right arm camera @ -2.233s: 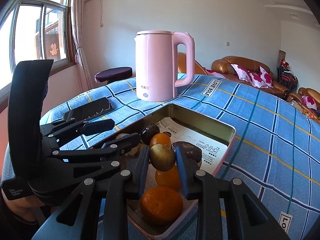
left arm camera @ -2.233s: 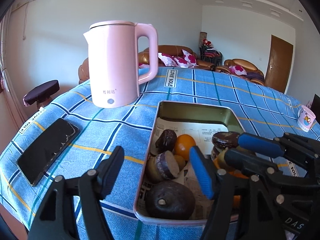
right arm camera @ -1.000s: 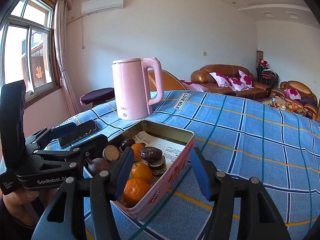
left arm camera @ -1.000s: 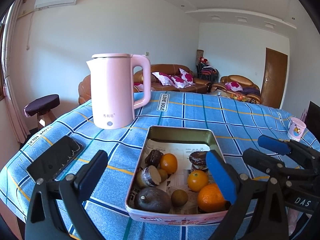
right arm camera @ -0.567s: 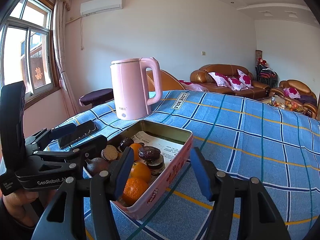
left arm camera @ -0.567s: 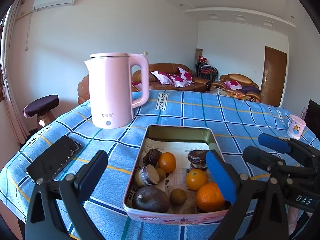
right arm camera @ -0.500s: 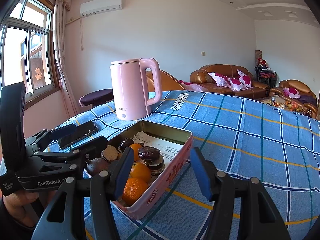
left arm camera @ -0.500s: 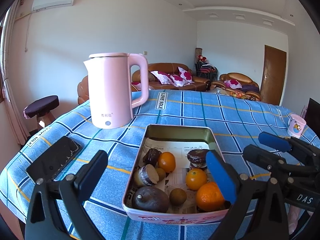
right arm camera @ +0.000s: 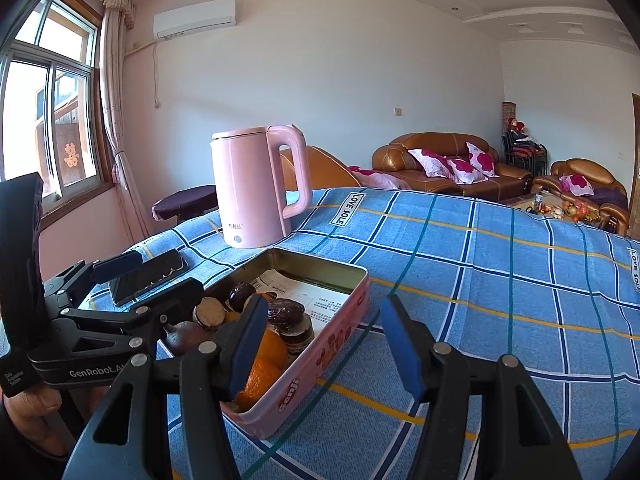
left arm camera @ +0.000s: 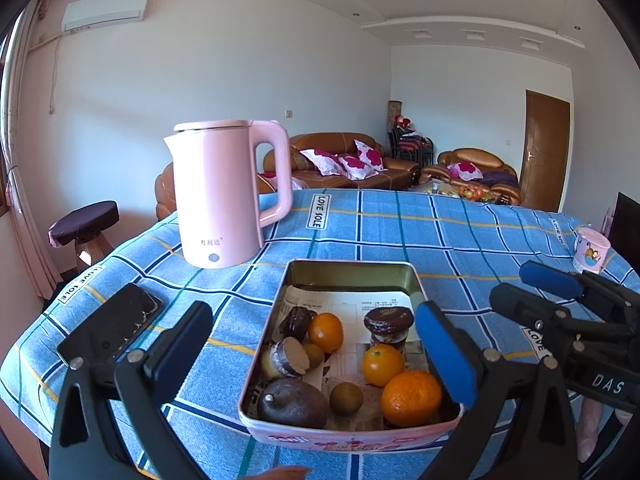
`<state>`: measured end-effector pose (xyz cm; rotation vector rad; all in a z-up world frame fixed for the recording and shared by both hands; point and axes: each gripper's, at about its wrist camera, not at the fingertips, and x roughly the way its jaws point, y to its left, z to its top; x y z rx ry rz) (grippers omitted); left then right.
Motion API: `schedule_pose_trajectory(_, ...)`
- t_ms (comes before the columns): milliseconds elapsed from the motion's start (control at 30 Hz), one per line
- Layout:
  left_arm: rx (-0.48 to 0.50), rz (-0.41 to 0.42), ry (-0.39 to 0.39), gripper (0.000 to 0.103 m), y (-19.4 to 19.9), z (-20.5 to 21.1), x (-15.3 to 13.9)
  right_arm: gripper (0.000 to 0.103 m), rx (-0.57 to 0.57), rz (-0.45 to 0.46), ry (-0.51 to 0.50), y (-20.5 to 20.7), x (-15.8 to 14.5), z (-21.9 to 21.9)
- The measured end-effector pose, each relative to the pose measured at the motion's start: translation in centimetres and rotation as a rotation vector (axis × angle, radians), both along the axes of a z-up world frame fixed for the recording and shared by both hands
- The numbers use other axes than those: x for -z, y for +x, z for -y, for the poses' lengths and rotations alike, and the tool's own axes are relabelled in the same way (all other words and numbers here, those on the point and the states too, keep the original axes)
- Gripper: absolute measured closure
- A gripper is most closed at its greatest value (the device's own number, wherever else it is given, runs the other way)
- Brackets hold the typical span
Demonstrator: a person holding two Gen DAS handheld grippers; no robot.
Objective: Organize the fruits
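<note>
oranges [left arm camera: 411, 398]: 3 | kiwis [left arm camera: 346, 397]: 2 | tins [left arm camera: 349, 267]: 1 | kettles [left arm camera: 224, 196]: 1 | phones [left arm camera: 110, 328]: 1 | mugs [left arm camera: 591, 249]: 1

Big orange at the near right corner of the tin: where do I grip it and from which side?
Take the big orange from above, fingers across its widest part, roughly parallel to the near wall. The tin walls box it in at front and right, and a smaller orange sits close behind, so a side approach looks blocked. Its round shape needs a centred pinch. The right gripper, open, is nearest.

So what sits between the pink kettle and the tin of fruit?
Nothing: only bare blue checked tablecloth separates the kettle from the tin, shown in both wrist views.
</note>
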<state>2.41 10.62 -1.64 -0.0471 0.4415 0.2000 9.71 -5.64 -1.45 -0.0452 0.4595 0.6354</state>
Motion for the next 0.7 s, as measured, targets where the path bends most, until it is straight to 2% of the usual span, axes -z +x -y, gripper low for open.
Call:
schedule_pose_trajectory(333,-0.005,-0.011,0.021,0.0,0.3,0.7,0.0,0.042,0.0,0.024,-0.024,-0.4,0.1,0.1)
schedule_pose_trajectory(700,-0.014,0.003,0.042,0.0,0.2,1.1,0.0,0.042,0.02,0.008,-0.018,-0.1,0.3,1.4)
